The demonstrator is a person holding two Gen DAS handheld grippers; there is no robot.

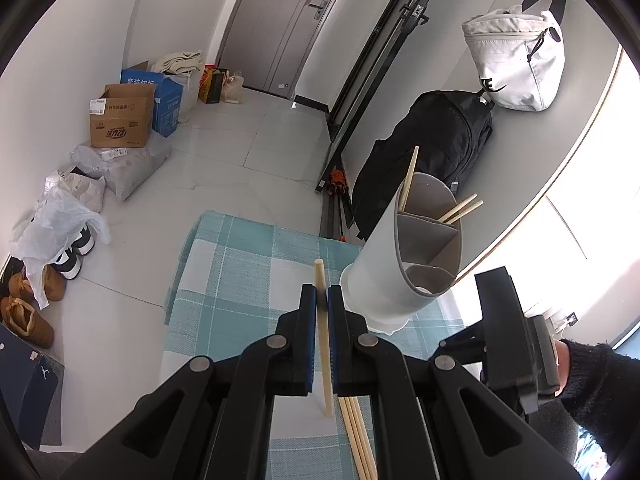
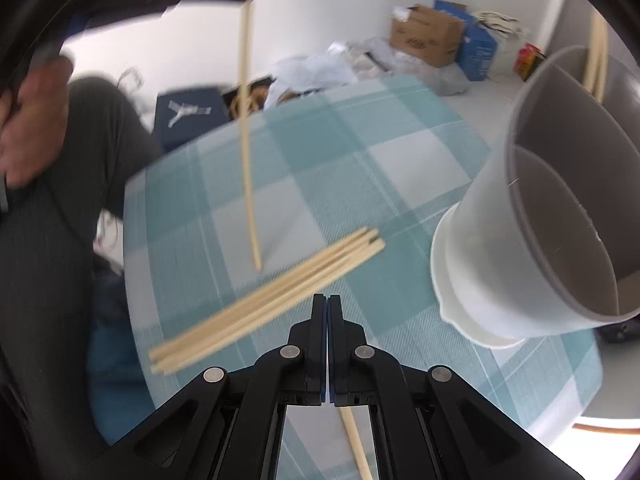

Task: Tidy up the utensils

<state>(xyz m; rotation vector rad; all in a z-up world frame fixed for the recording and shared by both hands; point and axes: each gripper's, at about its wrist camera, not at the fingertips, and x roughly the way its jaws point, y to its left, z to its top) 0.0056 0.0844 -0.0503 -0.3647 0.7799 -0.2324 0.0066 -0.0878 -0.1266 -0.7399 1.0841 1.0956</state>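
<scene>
White floor tiles and pale walls surround a small table with a blue-and-white checked cloth. I see cardboard boxes, plastic bags and shoes along the wall, and a black backpack by the sliding door.

My left gripper is clamped on a single chopstick, which stands nearly upright, its lower tip just above or on the cloth; I cannot tell which. In the right wrist view this same chopstick hangs down from the left claw at the top.

My right gripper has its jaws pressed together. One chopstick shows below the jaws, behind the fingers; if it is gripped, I cannot tell. A loose bundle of chopsticks lies flat on the cloth near the table's near edge, just beside the right claw.

The grey utensil holder with inner dividers stands at the table's right edge. Three chopsticks already lean in its far compartments.
</scene>
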